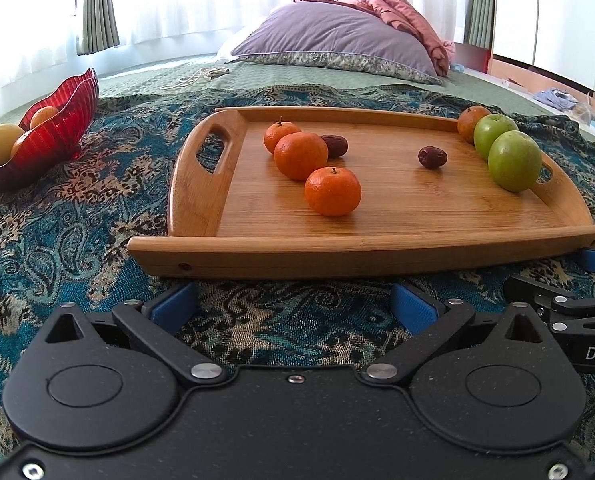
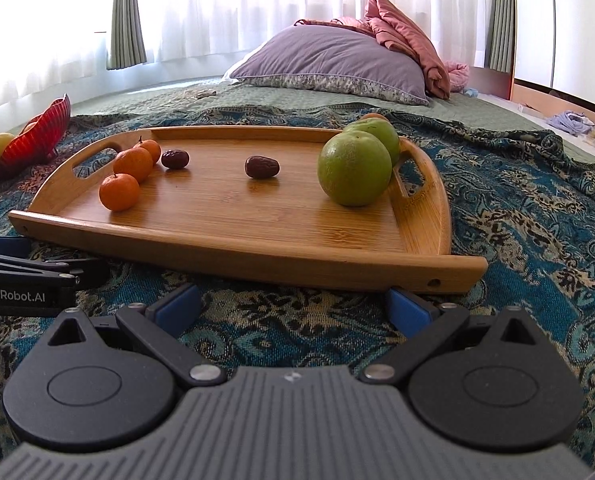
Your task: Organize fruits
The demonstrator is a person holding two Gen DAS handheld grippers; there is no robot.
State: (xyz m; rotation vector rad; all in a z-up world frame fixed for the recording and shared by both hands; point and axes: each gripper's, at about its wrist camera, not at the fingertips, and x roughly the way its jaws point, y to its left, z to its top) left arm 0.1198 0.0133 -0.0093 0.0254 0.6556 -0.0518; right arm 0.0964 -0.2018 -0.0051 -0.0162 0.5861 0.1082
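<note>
Both the left gripper (image 1: 293, 304) and right gripper (image 2: 293, 304) rest wide open, holding nothing. Round orange tangerines (image 1: 332, 191) could roll across the smooth bamboo tray (image 1: 377, 248) if nudged.

I'm looking across a bed (image 1: 145, 80) spread with a green quilted cover, a blue paisley throw (image 1: 57, 216) laid over its near part. At the far end a lilac pillow (image 1: 337, 40) leans, with a crumpled pink duvet (image 1: 401, 4) bunched behind it. Beyond, sheer white curtains (image 2: 237, 8) glow with strong daylight, flanked by grey-green drapes (image 2: 127, 16). A white cable (image 1: 195, 76) lies on the quilt far left. To the far right a wooden bed frame edge (image 2: 493, 74) shows.
</note>
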